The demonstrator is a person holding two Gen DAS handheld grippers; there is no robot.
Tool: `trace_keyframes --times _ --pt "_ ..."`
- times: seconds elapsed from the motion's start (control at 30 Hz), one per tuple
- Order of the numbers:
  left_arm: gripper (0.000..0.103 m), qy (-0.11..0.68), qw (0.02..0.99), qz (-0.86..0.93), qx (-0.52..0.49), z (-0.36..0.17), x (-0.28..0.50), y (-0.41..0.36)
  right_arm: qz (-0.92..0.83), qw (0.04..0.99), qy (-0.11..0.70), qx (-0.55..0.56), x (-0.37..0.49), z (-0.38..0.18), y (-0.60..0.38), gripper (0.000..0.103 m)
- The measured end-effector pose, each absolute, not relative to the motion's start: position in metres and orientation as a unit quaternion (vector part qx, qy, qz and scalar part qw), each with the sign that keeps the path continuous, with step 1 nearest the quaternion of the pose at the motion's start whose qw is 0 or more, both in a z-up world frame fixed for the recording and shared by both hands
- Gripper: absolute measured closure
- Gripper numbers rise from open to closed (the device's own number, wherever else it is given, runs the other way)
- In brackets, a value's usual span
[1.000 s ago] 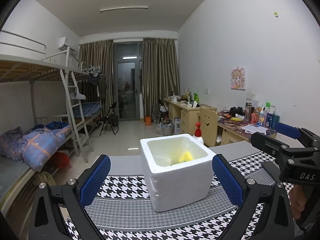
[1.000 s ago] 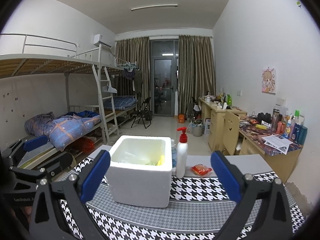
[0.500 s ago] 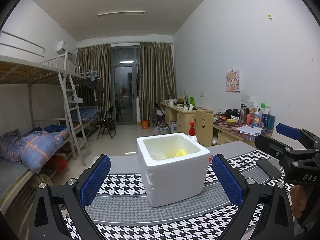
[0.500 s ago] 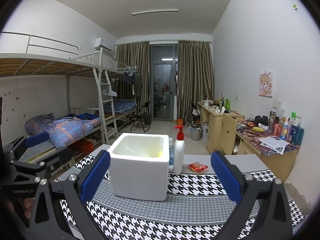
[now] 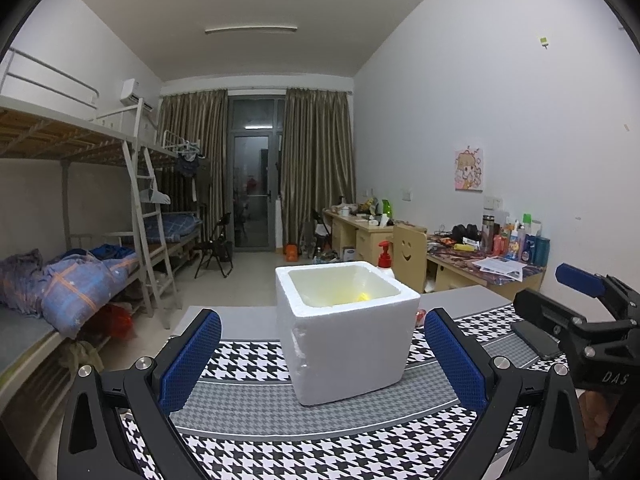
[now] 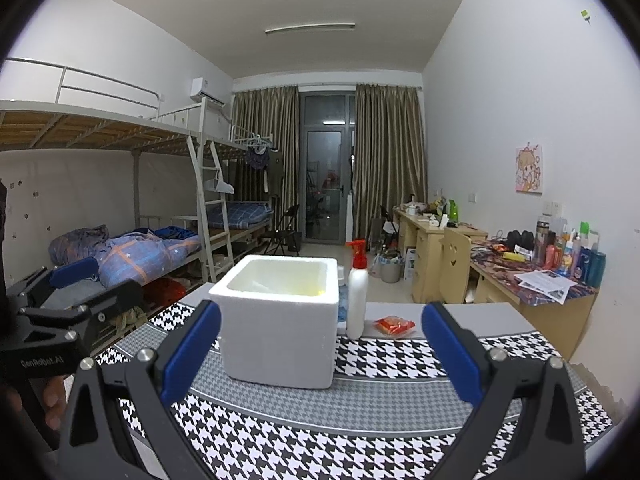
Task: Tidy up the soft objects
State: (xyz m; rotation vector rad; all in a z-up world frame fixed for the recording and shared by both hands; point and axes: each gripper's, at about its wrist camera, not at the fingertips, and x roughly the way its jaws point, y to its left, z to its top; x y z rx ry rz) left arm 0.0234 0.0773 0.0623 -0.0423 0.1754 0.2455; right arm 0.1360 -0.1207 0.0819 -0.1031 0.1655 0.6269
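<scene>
My left tool [image 5: 322, 354] is released: its two blue-padded fingers [image 5: 191, 359] stand wide apart with nothing between them, held above the houndstooth-patterned table [image 5: 256, 436]. My right tool [image 6: 320, 354] is likewise released and empty, its blue pads [image 6: 450, 354] spread to either side of the view.

Ahead of both tools, resting on the grey band of the table cover, stands a white foam box [image 5: 346, 330], open at the top. In the left wrist view it sits straight ahead and slightly to the right of the tool's centre line; in the right wrist view [image 6: 280, 316] it sits slightly to the left. A yellow soft object [image 5: 362, 297] lies inside the box, low against the far-right inner wall; only a small part shows above the rim, and its shape cannot be determined.

Just beyond the box, on its right as seen from my right tool, a white pump bottle [image 6: 357, 294] with a red head stands upright. Further right of the bottle, a small red-orange packet [image 6: 394, 325] lies flat on the table.

A dark flat object [image 5: 536, 338] lies on the table to the right of my left tool, partly behind the right tool's body.

Beyond the table: bunk beds [image 6: 120, 216] to the left, cluttered desks [image 6: 532, 276] to the right.
</scene>
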Motion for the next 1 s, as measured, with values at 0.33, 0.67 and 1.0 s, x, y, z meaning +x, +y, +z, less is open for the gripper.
trace_keyframes --times 0.33,0.67,1.0 --pt "0.001 0.077 0.989 0.126 -0.012 0.048 0.023 0.072 0.309 0.947 0.076 -0.053 0.125 0.069 -0.121 0.001" --pt "0.001 0.090 0.989 0.114 -0.017 0.037 0.017 0.069 0.306 0.948 0.078 -0.045 0.120 0.061 -0.127 0.001" --pt "0.001 0.094 0.989 0.109 -0.022 0.034 0.007 0.066 0.308 0.948 0.072 -0.047 0.104 0.058 -0.132 0.001"
